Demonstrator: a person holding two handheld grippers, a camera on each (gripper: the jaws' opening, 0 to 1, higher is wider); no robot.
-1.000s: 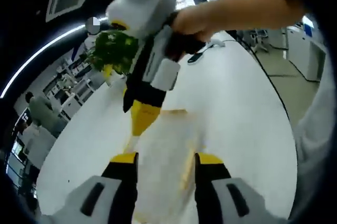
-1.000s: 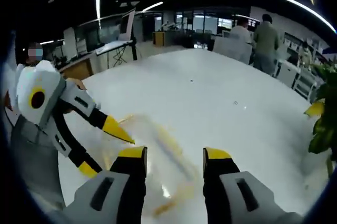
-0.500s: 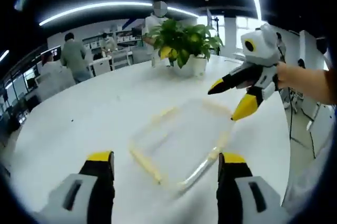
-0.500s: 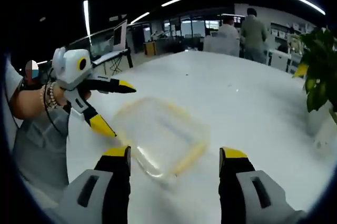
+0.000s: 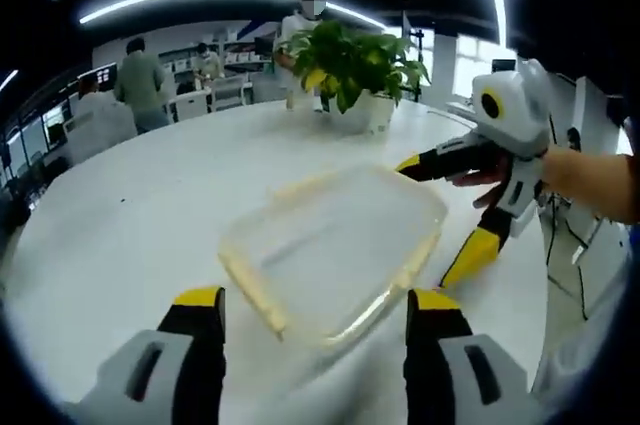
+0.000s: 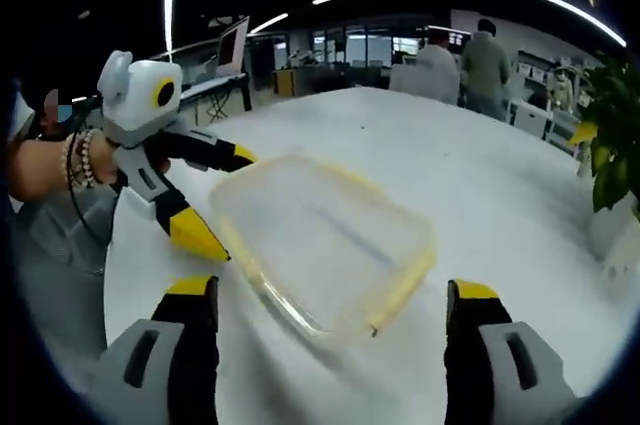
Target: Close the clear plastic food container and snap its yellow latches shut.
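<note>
Item: container (image 5: 335,250), clear, yellow-edged, flat on the white tabletop (image 5: 130,215), lid apparently seated on top; I could not tell through the blur whether any latch was snapped

Change over the last second: I had both claws crowded over the container, then drew them back to either side; the container went from a smear between the jaws to a whole outline lying ahead of each claw. I judged this a reset for approach, with the lid set down and the latches the remaining work

Left claw (image 5: 312,305): jaws wide apart, holding nothing, touching nothing that I could see; the container's near edge lay just ahead, between the two jaw tips. In the right gripper view it stood at the container's far-left side, jaws spread, its lower yellow tip close beside the rim, contact uncertain

Right claw (image 6: 330,295): jaws wide apart, empty, container just ahead. In the left gripper view it sat at the container's right side, jaws spread, upper tip near the far corner, lower tip just off the side edge

Other: potted plant (image 5: 355,65) at the far tabletop edge; people standing beyond
</note>
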